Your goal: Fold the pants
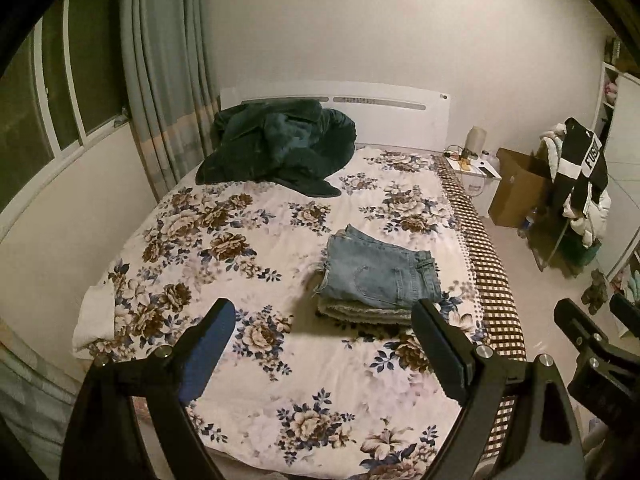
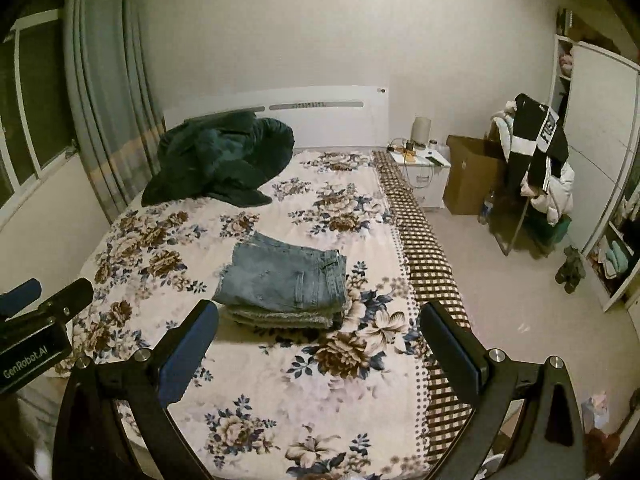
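Observation:
A pair of light blue jeans (image 1: 380, 272) lies folded into a compact stack on the flowered bedspread (image 1: 240, 240), right of the bed's middle. It also shows in the right wrist view (image 2: 284, 280). My left gripper (image 1: 324, 316) is open and empty, held above the near part of the bed, short of the jeans. My right gripper (image 2: 320, 320) is open and empty too, just in front of the stack. The right gripper also shows at the right edge of the left wrist view (image 1: 588, 328), and the left gripper at the left edge of the right wrist view (image 2: 40, 300).
A dark green blanket (image 1: 276, 144) is heaped at the bed's head by the white headboard (image 1: 392, 108). A window and curtain (image 1: 160, 80) stand left. A nightstand (image 1: 476, 172), a cardboard box (image 1: 516, 188) and a clothes-laden chair (image 1: 576, 188) stand right of the bed.

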`<action>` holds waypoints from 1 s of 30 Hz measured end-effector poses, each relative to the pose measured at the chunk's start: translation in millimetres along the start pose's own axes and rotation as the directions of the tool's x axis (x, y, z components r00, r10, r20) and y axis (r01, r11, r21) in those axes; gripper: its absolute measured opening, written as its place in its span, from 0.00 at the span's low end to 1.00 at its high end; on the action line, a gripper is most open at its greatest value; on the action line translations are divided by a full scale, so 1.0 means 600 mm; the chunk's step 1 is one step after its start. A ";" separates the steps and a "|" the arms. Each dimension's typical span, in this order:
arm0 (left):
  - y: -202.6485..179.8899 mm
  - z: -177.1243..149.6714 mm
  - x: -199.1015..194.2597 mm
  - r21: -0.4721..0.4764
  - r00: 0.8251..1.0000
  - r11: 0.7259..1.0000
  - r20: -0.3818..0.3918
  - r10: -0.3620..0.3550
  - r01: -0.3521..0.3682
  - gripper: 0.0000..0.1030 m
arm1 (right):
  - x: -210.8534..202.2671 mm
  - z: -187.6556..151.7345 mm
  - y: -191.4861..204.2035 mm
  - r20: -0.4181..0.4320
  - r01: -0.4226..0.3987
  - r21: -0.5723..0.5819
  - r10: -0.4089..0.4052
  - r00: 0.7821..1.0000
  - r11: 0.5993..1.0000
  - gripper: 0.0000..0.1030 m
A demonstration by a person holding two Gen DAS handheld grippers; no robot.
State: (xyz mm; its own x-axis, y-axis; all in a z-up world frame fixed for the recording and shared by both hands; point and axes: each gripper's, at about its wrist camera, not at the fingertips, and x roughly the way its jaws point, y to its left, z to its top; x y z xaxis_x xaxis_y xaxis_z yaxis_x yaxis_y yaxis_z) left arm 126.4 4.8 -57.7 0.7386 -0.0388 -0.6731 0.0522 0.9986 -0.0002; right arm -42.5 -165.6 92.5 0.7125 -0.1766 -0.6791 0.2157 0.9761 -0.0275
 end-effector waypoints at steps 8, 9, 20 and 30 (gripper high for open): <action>0.012 -0.007 -0.023 0.008 1.000 1.000 0.027 0.009 -0.009 0.87 | -0.047 0.010 0.020 0.020 0.008 0.006 -0.009 1.000 1.000 1.00; 0.012 -0.008 -0.025 0.009 1.000 1.000 0.027 0.010 -0.010 0.87 | -0.050 0.009 0.020 0.022 0.010 0.010 -0.010 1.000 1.000 1.00; 0.011 -0.011 -0.039 0.019 0.999 1.000 0.039 0.009 -0.009 0.94 | -0.053 0.013 0.023 0.023 0.008 0.003 -0.008 1.000 1.000 1.00; 0.014 -0.003 -0.037 0.030 0.999 0.999 0.038 0.011 -0.012 0.94 | -0.045 0.023 0.028 0.021 -0.001 0.001 0.001 1.000 1.000 1.00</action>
State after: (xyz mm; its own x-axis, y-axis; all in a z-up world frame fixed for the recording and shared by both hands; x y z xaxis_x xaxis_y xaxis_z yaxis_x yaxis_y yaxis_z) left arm 109.4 14.1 -44.3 0.7638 -0.0294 -0.6448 0.0634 0.9975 0.0296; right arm -48.9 -146.1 120.5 0.7268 -0.1782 -0.6633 0.2155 0.9762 -0.0262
